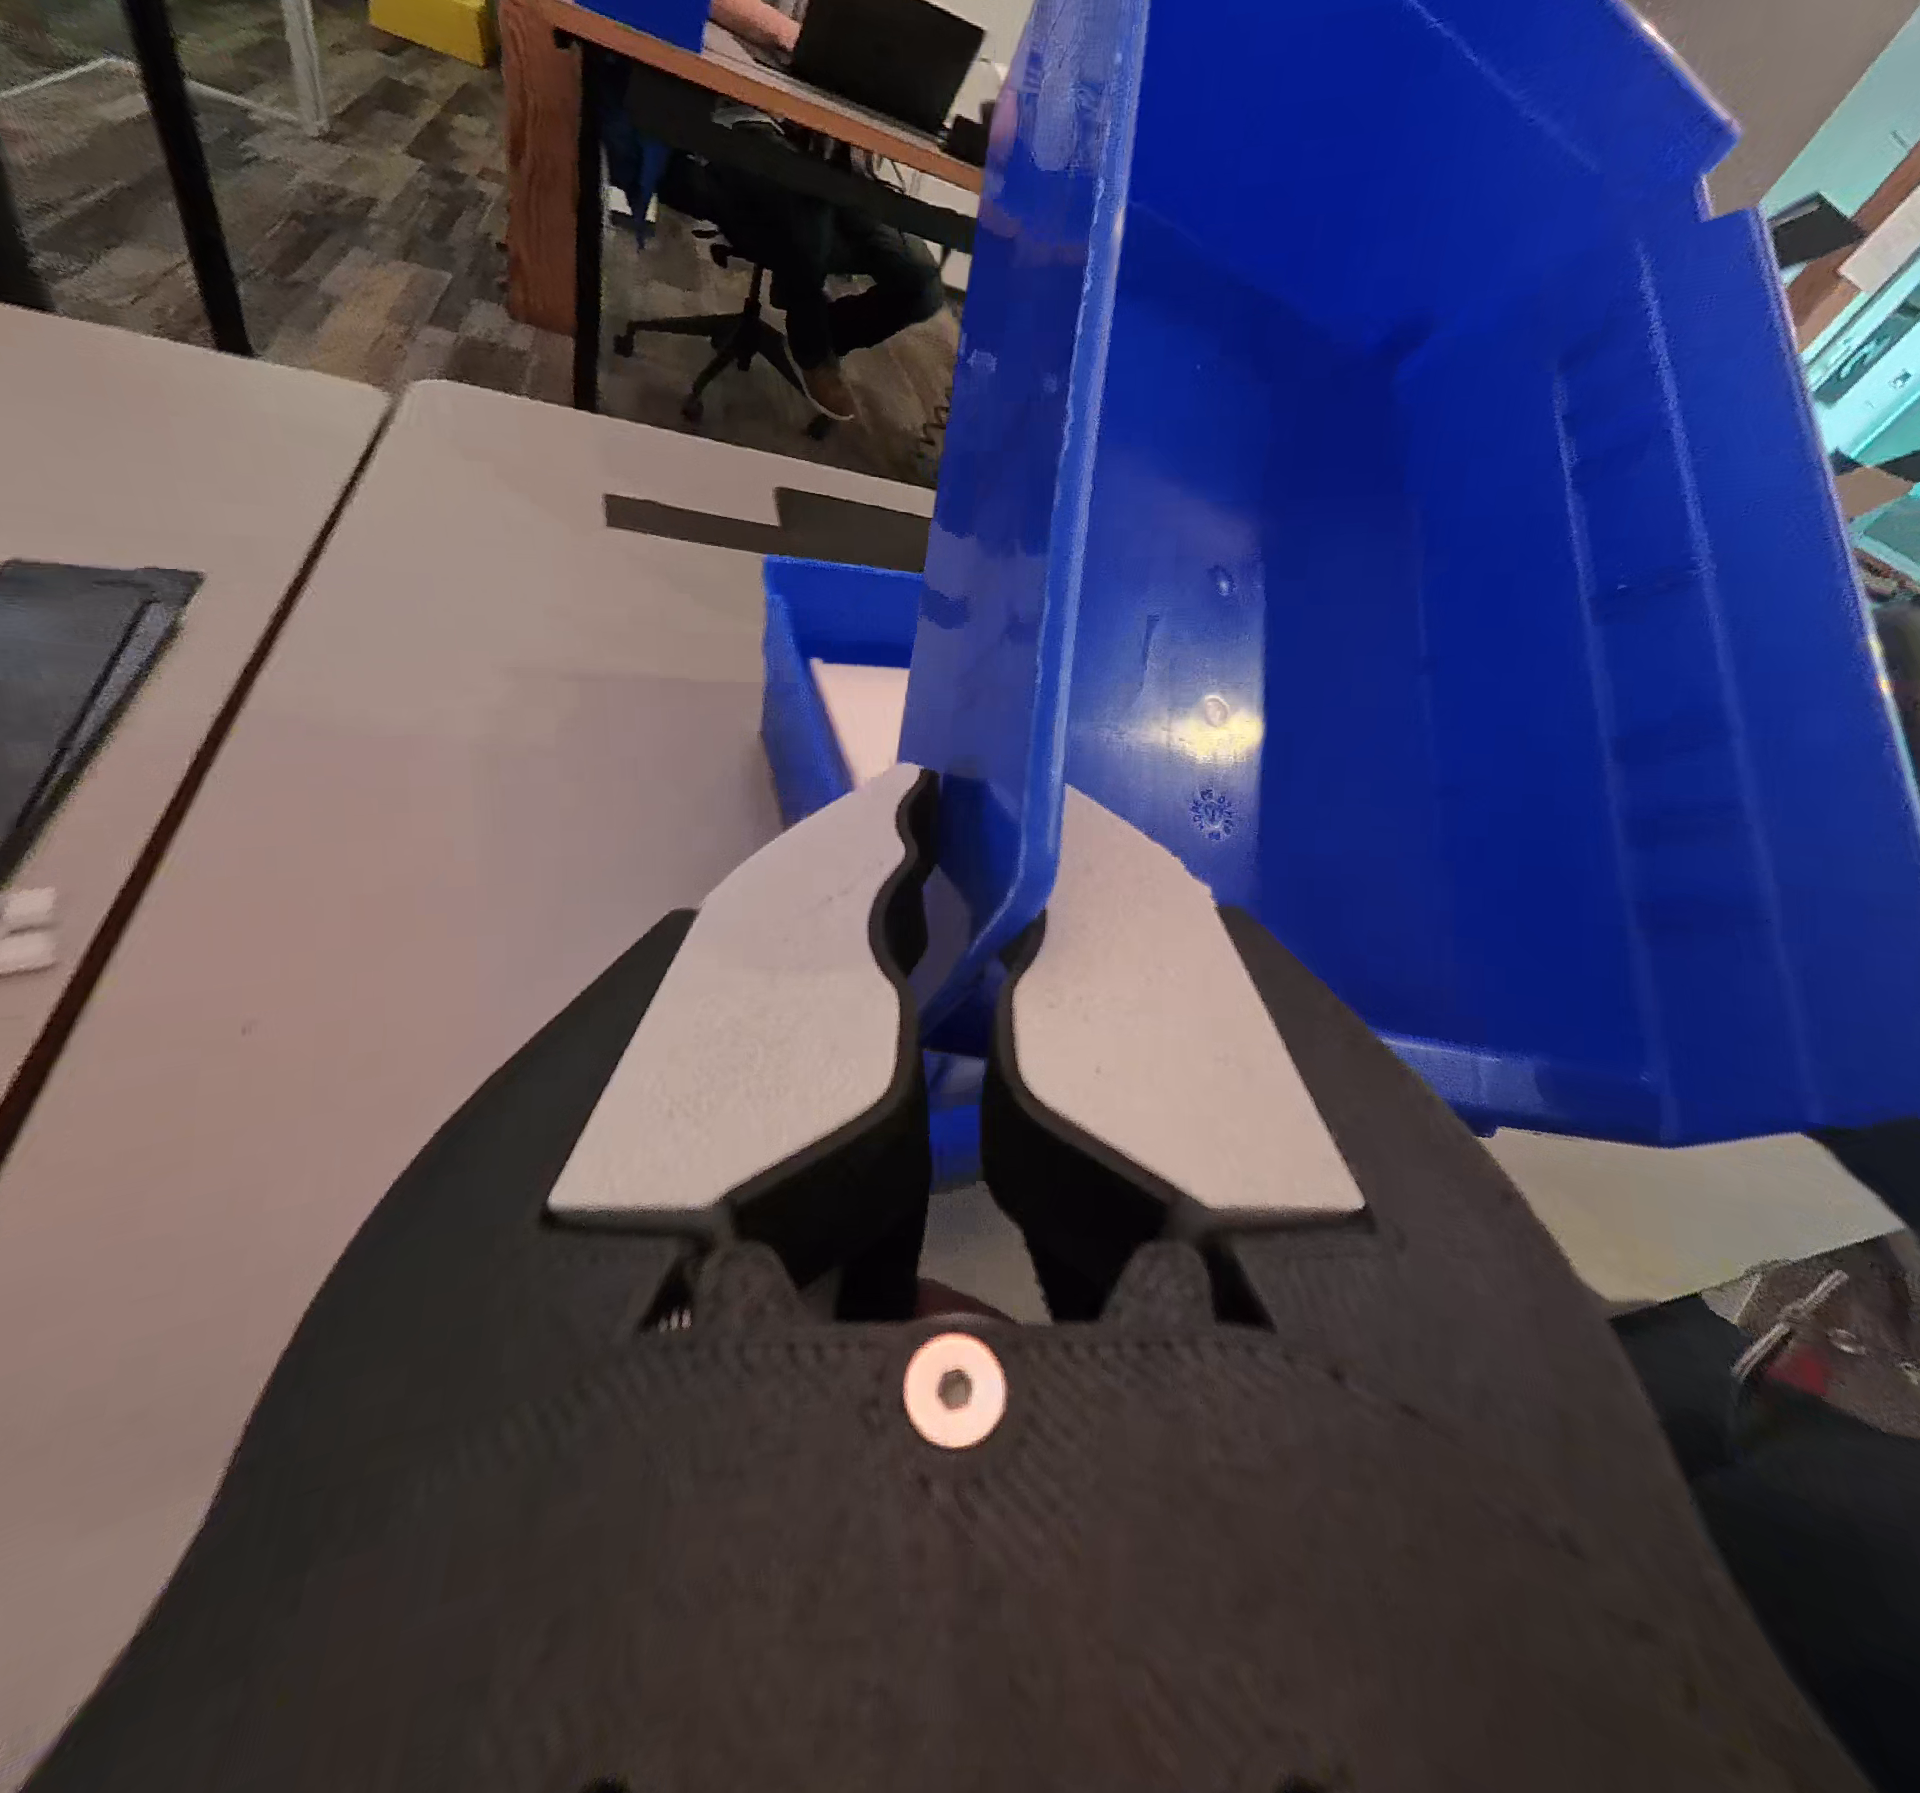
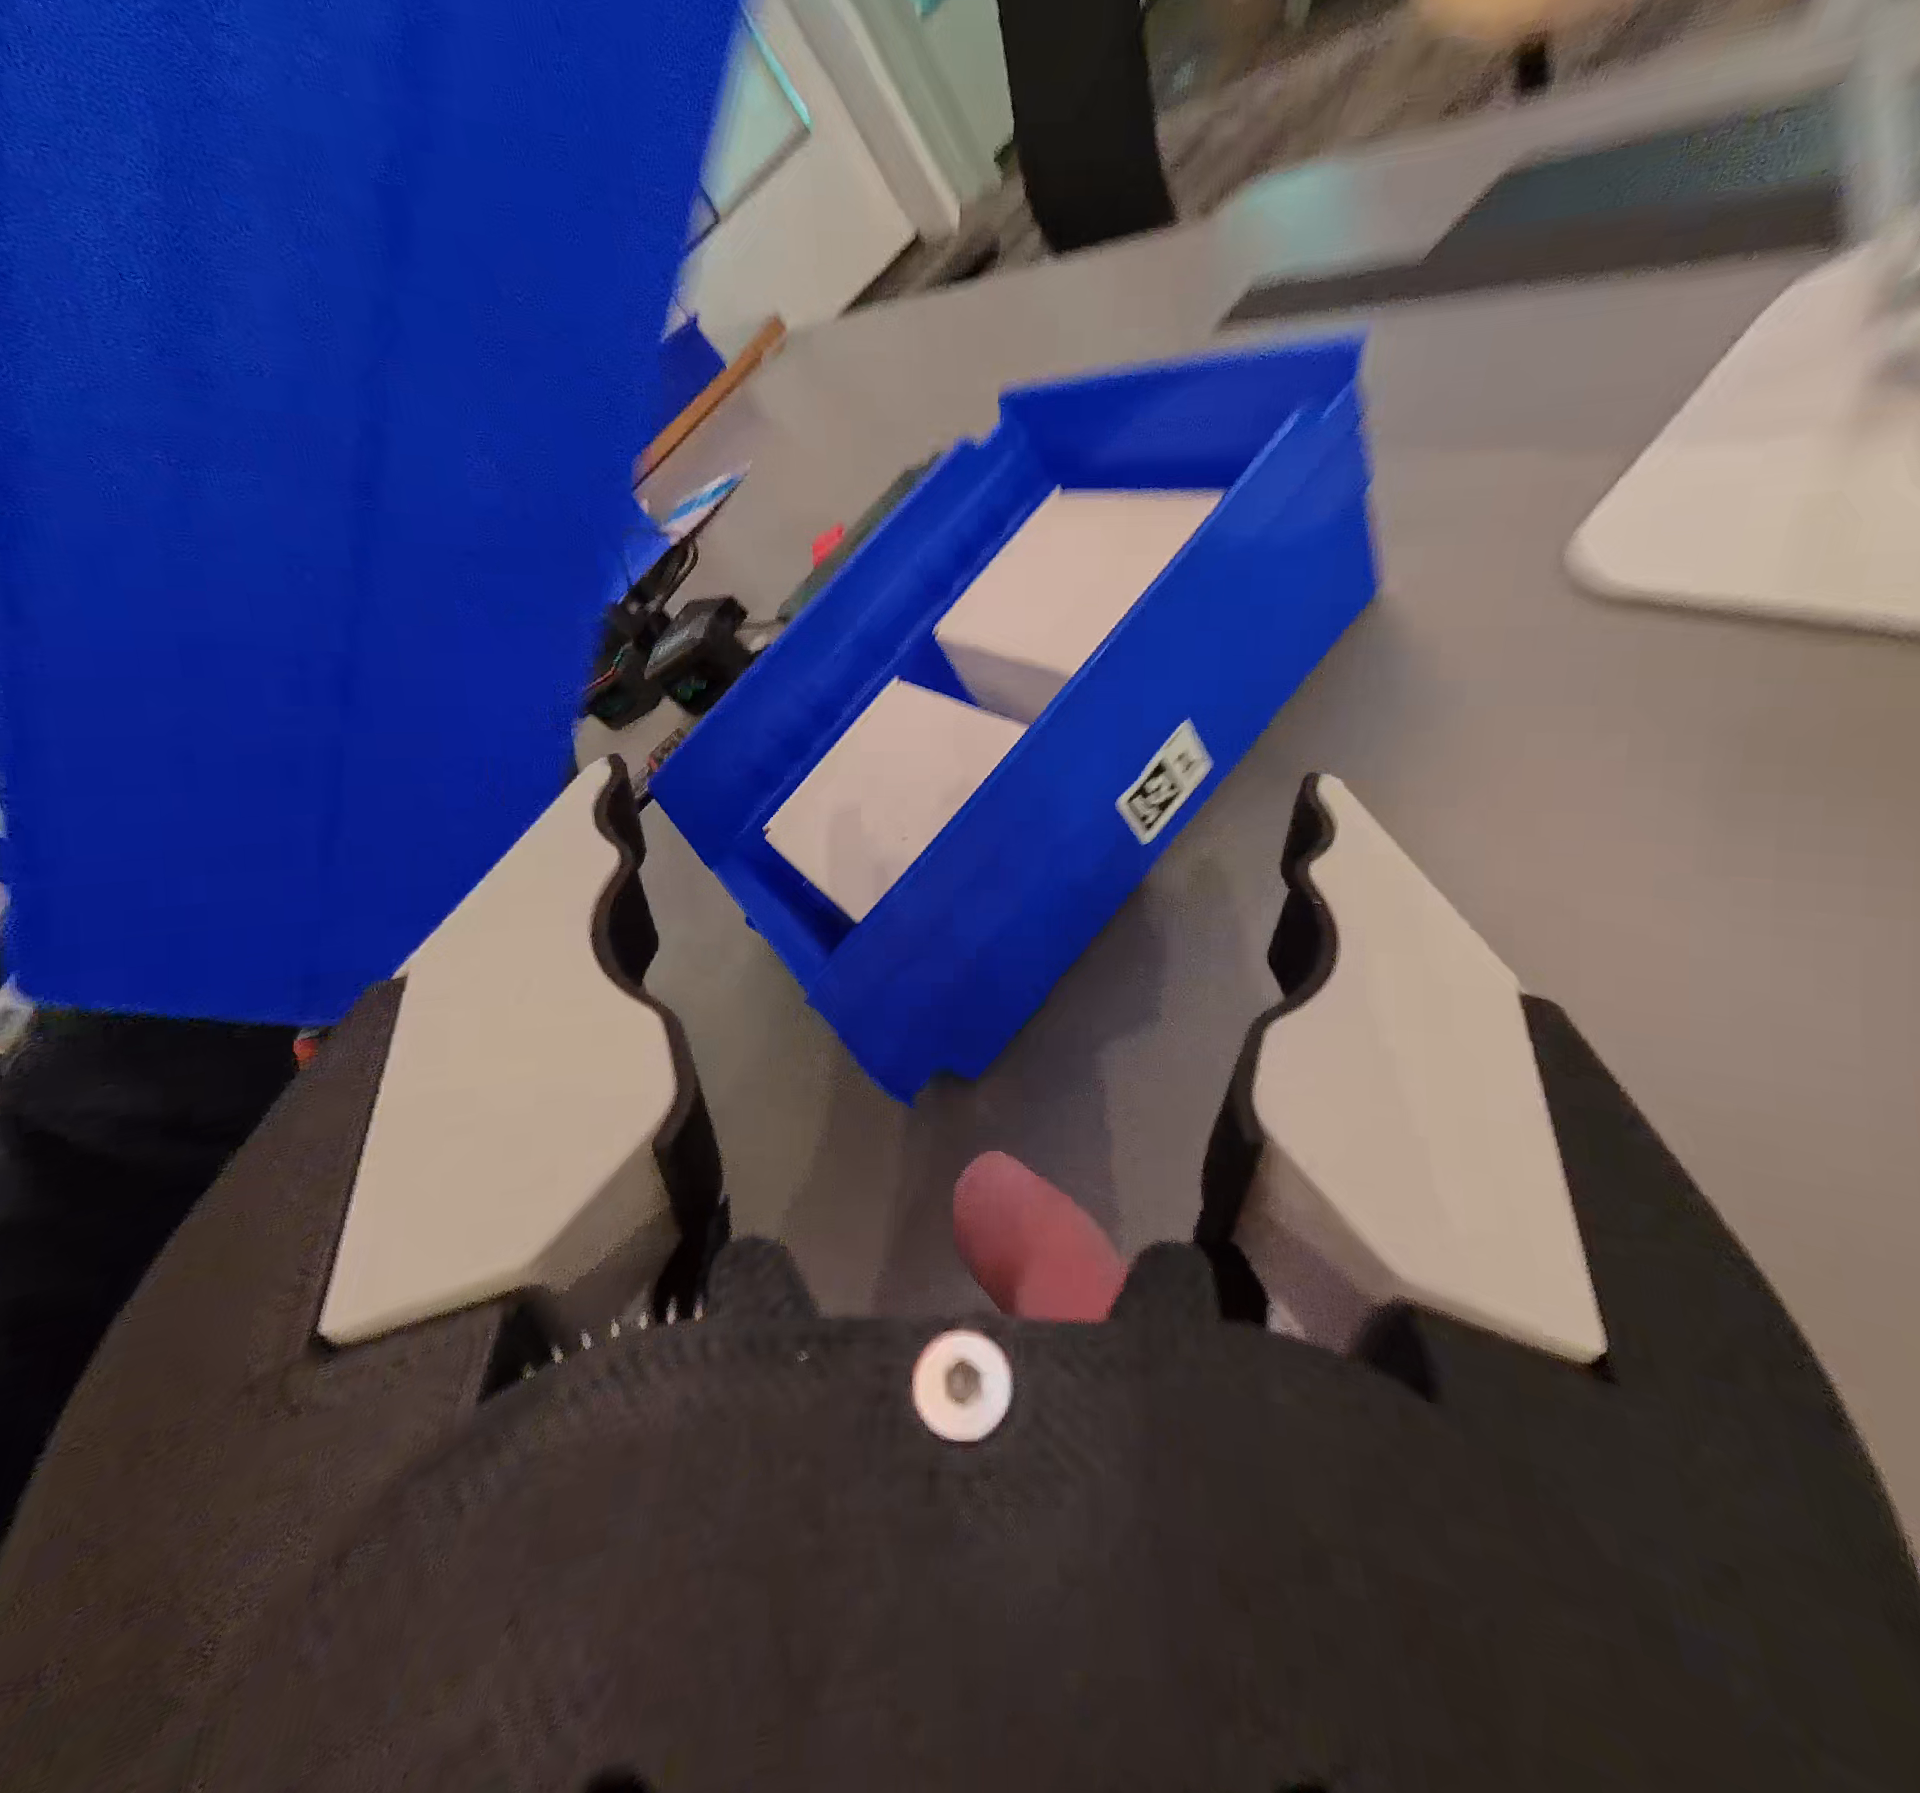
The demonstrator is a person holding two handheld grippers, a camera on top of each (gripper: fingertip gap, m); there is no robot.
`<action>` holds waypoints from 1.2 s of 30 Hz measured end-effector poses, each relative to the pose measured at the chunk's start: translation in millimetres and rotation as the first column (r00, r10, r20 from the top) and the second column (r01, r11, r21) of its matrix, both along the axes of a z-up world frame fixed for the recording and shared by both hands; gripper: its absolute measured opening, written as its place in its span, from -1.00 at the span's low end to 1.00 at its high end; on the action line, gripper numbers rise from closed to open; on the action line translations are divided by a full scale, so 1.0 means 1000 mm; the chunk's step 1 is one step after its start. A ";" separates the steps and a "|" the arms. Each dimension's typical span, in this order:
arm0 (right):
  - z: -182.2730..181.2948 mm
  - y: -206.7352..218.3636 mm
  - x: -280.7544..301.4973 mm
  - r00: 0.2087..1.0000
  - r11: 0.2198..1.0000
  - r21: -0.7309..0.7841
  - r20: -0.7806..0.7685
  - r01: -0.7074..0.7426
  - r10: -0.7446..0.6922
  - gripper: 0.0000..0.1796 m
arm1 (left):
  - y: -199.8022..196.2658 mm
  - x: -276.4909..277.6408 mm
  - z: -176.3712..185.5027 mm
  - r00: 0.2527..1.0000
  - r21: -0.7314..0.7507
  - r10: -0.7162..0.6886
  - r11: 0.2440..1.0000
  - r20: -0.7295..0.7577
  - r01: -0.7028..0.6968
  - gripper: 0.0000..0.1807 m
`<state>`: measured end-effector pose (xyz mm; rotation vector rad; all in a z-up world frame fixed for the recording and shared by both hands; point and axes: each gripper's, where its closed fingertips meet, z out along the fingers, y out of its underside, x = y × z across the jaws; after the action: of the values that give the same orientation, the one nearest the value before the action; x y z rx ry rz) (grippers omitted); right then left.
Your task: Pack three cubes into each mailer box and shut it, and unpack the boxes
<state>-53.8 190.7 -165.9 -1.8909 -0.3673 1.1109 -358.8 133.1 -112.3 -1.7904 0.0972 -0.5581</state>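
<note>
My left gripper is shut on the side wall of an empty blue plastic bin, which it holds lifted and tipped on its side with the open mouth toward the camera. The same bin fills the left of the right wrist view. My right gripper is open and empty above the grey table, just short of a second blue bin. That bin lies on the table and holds two white mailer boxes, both shut. Its corner also shows in the left wrist view. No cubes show.
A dark flat pad lies at the left of the grey table. Cables and small black devices lie behind the second bin. A white stand base sits at the right. A person sits at a wooden desk beyond.
</note>
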 end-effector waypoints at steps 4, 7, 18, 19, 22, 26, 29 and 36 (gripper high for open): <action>0.054 -0.040 0.069 0.997 0.989 0.131 -0.033 0.069 -0.065 0.34 | 0.020 0.075 0.002 0.996 -0.008 -0.084 0.996 -0.044 0.084 -0.92; 0.075 -0.073 0.108 0.991 0.974 0.184 -0.055 0.133 -0.125 0.32 | 0.035 0.145 -0.004 0.981 -0.033 -0.168 0.986 -0.095 0.166 -0.92; 0.024 -0.108 0.228 0.896 0.896 0.100 0.059 0.433 -0.440 0.49 | 0.051 0.394 -0.058 0.854 -0.130 -0.481 0.877 -0.200 0.463 -0.90; 0.012 -0.108 0.242 0.879 0.884 0.089 0.102 0.459 -0.466 0.48 | 0.049 0.411 -0.065 0.842 -0.138 -0.506 0.862 -0.186 0.487 -0.89; -0.015 -0.108 0.283 0.844 0.857 0.014 0.165 0.515 -0.510 0.41 | 0.037 0.453 -0.085 0.802 -0.176 -0.587 0.806 -0.115 0.565 -0.83; -0.040 -0.103 0.328 0.786 0.817 -0.001 0.276 0.576 -0.553 0.34 | 0.010 0.493 -0.128 0.736 -0.287 -0.675 0.716 -0.051 0.636 -0.78; -0.052 -0.098 0.354 0.767 0.811 -0.005 0.329 0.585 -0.551 0.12 | -0.001 0.507 -0.146 0.725 -0.307 -0.688 0.699 -0.043 0.646 -0.76; -0.072 -0.084 0.417 0.678 0.818 0.041 0.537 0.574 -0.502 -0.26 | -0.041 0.547 -0.153 0.577 -0.345 -0.816 0.549 -0.026 0.761 -0.57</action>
<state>363.1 106.9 -238.1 -2.2079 -0.0059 0.1989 188.1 91.9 -264.8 -2.0416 1.0713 -1.0979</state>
